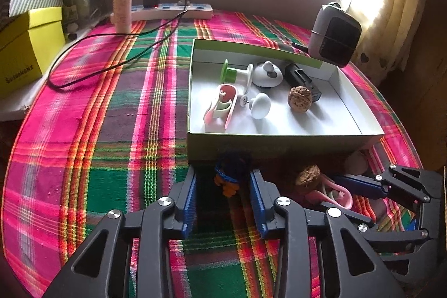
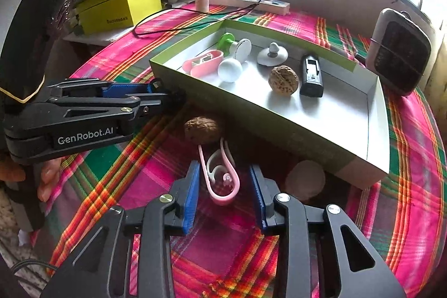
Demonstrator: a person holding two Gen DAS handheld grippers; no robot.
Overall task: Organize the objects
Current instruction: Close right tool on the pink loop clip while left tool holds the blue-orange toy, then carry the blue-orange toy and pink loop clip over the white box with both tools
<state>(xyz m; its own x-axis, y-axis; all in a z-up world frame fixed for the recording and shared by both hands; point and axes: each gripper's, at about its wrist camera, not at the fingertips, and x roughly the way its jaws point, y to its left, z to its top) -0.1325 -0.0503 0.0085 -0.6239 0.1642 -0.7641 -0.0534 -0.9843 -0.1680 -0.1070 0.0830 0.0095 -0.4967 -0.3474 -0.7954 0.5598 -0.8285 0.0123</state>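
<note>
the pink clip (image 2: 219, 178) lies on the cloth just before the box (image 2: 279, 119), between the right gripper (image 2: 225, 196) jaws, apart, not touching. judged light, springy, slippery: grip across its two long sides. left gripper (image 1: 223, 196): jaws apart around a knitted toy (image 1: 232, 172).

Two close downward wrist views (shared box (image 1: 279, 143))
</note>
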